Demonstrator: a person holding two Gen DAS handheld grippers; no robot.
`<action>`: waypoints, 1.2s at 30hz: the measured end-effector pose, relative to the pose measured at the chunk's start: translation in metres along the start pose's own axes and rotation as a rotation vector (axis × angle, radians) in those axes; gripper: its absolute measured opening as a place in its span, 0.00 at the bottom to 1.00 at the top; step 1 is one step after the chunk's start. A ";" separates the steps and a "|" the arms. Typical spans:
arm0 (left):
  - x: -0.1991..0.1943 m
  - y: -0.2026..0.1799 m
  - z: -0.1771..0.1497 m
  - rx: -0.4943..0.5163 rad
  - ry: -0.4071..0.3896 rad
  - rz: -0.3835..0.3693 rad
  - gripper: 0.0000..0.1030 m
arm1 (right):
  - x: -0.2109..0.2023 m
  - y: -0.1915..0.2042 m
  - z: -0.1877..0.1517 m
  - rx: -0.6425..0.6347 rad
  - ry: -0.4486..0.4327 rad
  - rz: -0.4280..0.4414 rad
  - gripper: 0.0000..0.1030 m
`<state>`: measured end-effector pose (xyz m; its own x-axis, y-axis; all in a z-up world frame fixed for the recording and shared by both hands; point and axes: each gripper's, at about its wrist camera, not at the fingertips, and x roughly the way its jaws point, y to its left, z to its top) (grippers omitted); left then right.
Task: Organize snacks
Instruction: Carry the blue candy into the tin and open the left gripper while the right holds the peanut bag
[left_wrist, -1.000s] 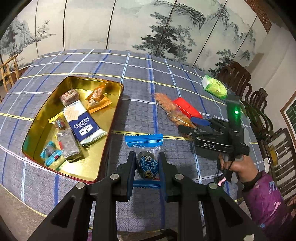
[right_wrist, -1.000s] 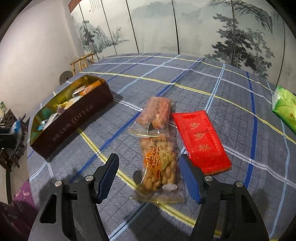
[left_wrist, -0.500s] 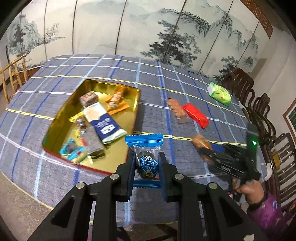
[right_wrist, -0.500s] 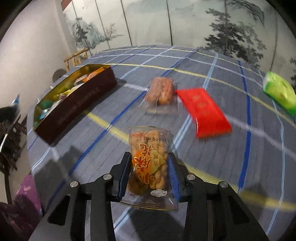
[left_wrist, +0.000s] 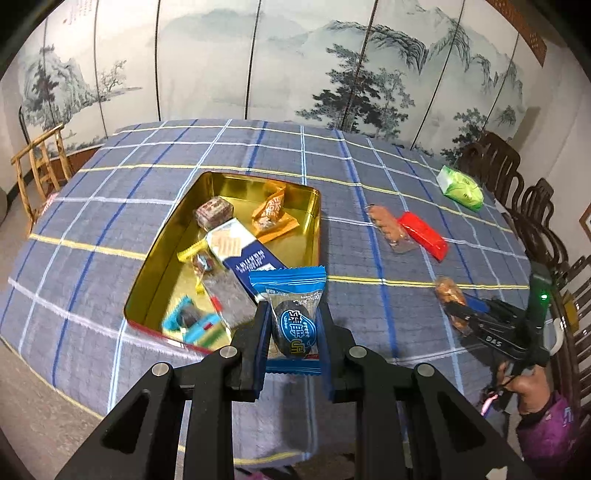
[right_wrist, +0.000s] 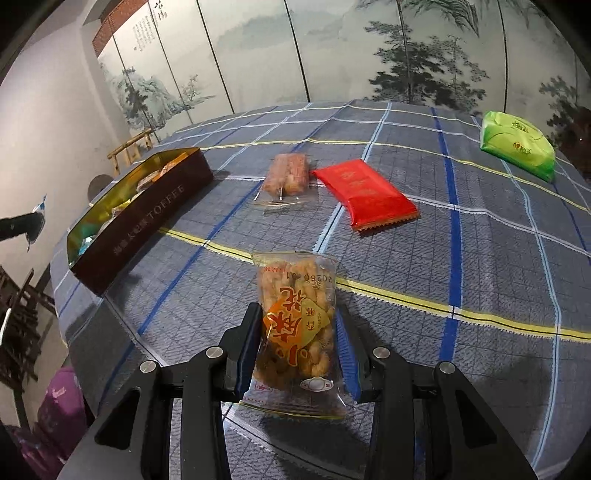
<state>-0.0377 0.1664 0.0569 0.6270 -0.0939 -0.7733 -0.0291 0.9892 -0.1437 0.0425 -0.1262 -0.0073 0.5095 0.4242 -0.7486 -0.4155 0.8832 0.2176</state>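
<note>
My left gripper (left_wrist: 293, 330) is shut on a blue-wrapped snack (left_wrist: 293, 321) and holds it above the near edge of the gold tin (left_wrist: 162, 236), which holds several snacks. My right gripper (right_wrist: 297, 343) is shut on a clear bag of fried twists (right_wrist: 297, 321) and holds it above the table; it also shows in the left wrist view (left_wrist: 452, 299) at the right. On the cloth lie a clear snack bag (right_wrist: 286, 177), a red packet (right_wrist: 364, 192) and a green packet (right_wrist: 517, 146).
The table has a blue checked cloth (left_wrist: 369, 302). The tin's dark side wall reads TOFFEE (right_wrist: 147, 218). Wooden chairs (left_wrist: 517, 192) stand at the right and a wooden chair (left_wrist: 40, 162) at the far left. A painted screen stands behind.
My right gripper closed on the bag of fried twists and lifted it off the cloth. My left gripper rose and pulled back with the blue snack, so the tin appears farther away.
</note>
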 end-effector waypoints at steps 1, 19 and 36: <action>0.003 0.001 0.002 0.003 -0.001 0.003 0.20 | 0.001 -0.001 0.000 0.004 0.000 -0.001 0.39; 0.097 0.019 0.058 0.113 0.053 -0.007 0.20 | 0.002 -0.005 0.000 0.015 0.001 -0.003 0.39; 0.134 0.014 0.074 0.093 0.111 -0.051 0.20 | 0.002 -0.005 -0.001 0.015 0.000 -0.002 0.39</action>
<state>0.1039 0.1765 -0.0032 0.5362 -0.1512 -0.8304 0.0761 0.9885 -0.1308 0.0448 -0.1304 -0.0105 0.5100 0.4225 -0.7493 -0.4033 0.8868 0.2255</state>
